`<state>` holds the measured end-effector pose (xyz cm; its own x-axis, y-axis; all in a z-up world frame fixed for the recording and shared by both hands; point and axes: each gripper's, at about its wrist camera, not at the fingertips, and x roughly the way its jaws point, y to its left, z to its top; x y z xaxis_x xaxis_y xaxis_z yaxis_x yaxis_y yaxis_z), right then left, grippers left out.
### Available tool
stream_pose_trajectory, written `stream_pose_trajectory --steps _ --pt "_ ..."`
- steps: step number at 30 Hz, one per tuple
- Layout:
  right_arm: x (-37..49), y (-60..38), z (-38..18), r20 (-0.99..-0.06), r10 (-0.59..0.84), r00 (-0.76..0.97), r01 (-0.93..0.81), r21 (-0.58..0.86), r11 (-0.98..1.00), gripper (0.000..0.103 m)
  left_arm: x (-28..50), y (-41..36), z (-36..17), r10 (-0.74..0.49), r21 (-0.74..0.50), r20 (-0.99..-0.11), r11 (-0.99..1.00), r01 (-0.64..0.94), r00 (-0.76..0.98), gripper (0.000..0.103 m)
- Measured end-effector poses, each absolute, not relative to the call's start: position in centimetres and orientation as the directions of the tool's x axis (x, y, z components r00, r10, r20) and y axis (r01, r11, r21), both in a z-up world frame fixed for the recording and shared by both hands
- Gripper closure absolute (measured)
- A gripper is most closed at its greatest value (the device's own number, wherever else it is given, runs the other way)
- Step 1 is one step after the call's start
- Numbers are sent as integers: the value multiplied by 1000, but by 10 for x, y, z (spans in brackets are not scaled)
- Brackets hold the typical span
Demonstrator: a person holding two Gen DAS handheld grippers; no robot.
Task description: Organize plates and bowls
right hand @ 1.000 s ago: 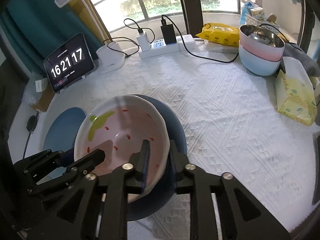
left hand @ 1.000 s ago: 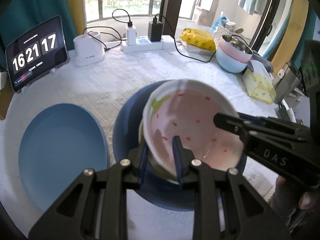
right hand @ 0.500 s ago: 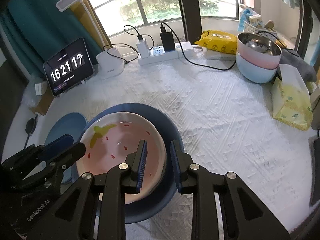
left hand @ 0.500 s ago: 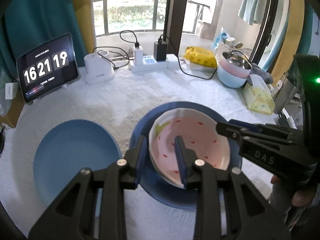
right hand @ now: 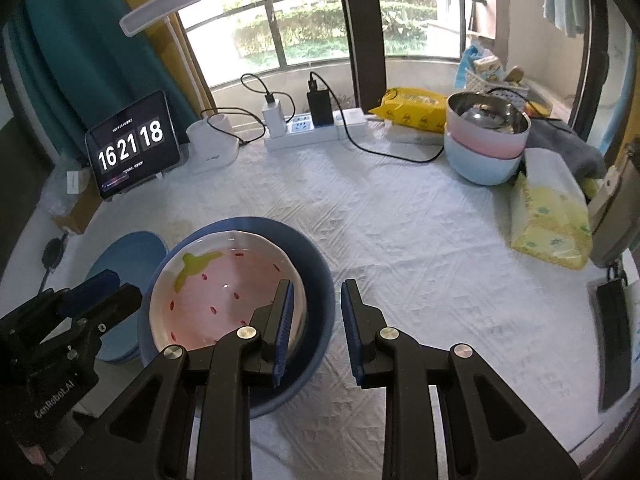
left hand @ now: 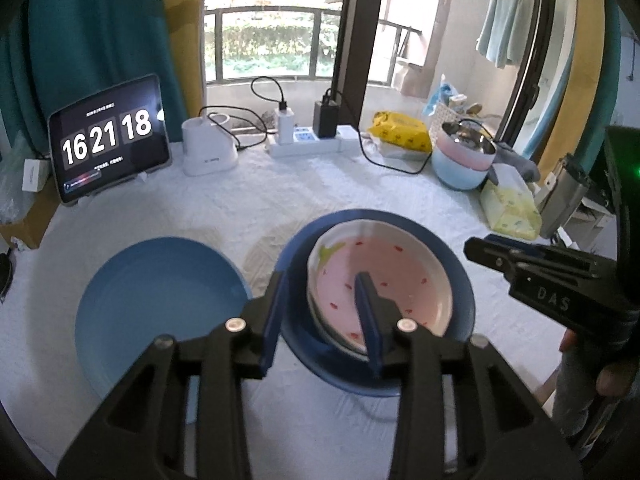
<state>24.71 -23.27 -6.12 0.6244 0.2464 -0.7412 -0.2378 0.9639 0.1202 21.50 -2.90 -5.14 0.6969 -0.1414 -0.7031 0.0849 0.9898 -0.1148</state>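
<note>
A pink bowl [right hand: 228, 296] with red flecks, a green leaf and white rim sits in a dark blue bowl [right hand: 316, 280], beside a lighter blue plate [left hand: 160, 304], all on white cloth [right hand: 420, 240].

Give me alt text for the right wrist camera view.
The open right gripper hangs over the near rim of a dark blue bowl holding a pink strawberry-pattern plate on a white tablecloth; the left gripper and a light blue plate sit left.
</note>
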Motion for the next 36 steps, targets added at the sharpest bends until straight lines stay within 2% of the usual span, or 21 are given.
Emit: stream_pose_trajectory --steps 5,15,25,36 --pt "238 -242 -59 -727 234 645 -228 110 967 77 204 -35 -53 -132 -82 -691 991 104 711 59" --pt "234 -261 -70 -725 229 650 -217 112 970 77 201 -24 -76 -95 -101 -720 994 31 687 59" --pt "242 -268 -88 -733 286 618 -242 169 956 77 207 -14 -87 -59 -100 -736 995 -22 674 59" --pt "249 -264 -85 -720 363 592 -287 233 929 77 228 -18 -103 4 -29 -776 999 -41 631 59"
